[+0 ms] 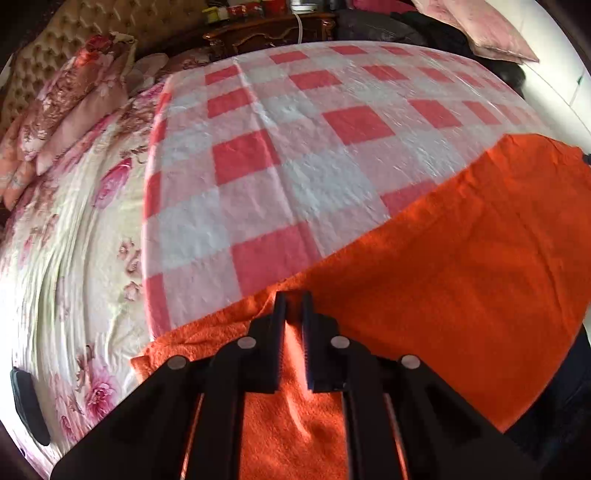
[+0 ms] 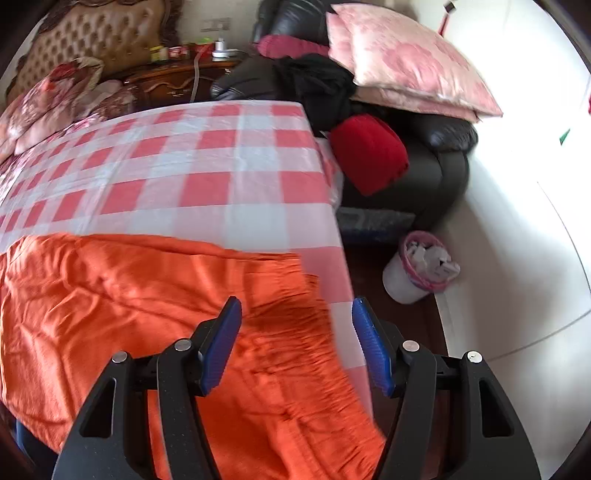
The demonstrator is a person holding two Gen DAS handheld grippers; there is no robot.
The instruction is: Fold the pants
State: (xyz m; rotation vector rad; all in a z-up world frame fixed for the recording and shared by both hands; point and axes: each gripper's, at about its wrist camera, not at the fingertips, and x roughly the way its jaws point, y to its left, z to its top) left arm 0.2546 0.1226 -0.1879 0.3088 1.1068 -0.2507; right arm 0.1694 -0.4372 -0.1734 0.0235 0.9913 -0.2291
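Orange fleece pants (image 1: 461,258) lie spread across the near part of a red-and-white checked blanket (image 1: 295,155) on the bed. My left gripper (image 1: 294,306) is shut on a raised fold of the pants near their far edge at the left end. In the right wrist view the pants (image 2: 129,295) stretch to the left, with the gathered waistband end (image 2: 295,332) under my right gripper (image 2: 295,310). The right gripper is open and empty, its blue pads (image 2: 221,347) wide apart above the waistband and the blanket's (image 2: 221,177) right edge.
A floral bedsheet (image 1: 74,240) and pillows (image 1: 74,103) lie left of the blanket. A wooden nightstand (image 1: 273,29) stands behind. Right of the bed are a black leather armchair (image 2: 424,173) with a red cushion (image 2: 369,151), a pink pillow (image 2: 406,66), and a waste bin (image 2: 417,266) on the floor.
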